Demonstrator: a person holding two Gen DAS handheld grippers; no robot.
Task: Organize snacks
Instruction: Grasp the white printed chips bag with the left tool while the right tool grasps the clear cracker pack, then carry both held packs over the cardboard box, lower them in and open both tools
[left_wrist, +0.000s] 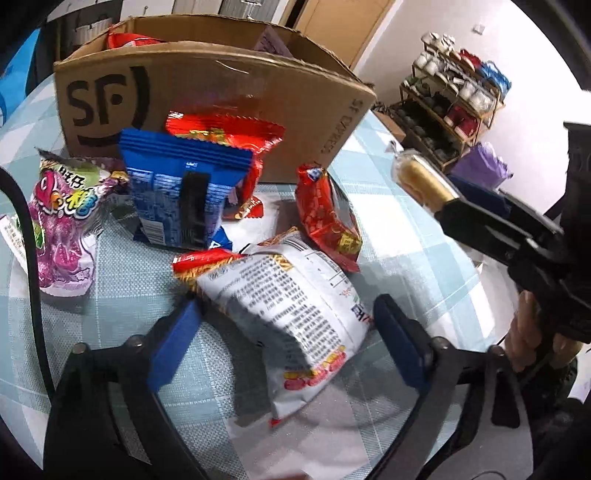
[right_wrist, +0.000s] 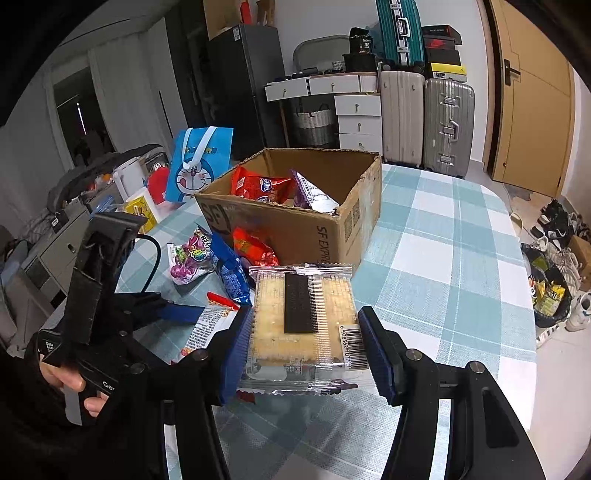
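Right now the cardboard box (right_wrist: 295, 221) sits at twelve o'clock from my right gripper (right_wrist: 304, 343), clamped on one cracker pack (right_wrist: 301, 317). My left gripper (left_wrist: 284, 328) straddles one white bag (left_wrist: 288, 306), long axis toward eleven o'clock, jaws apart. I count five packets loose.

Lived-in home interior indicated: round table covered by teal-and-white checked cloth (right_wrist: 443, 258); hard-shell suitcases (right_wrist: 424, 122) stacked beside light wooden door (right_wrist: 532, 96); white drawer unit (right_wrist: 358, 118); tiered wooden shoe rack (left_wrist: 450, 107); shoes scattered on floor (right_wrist: 557, 225).
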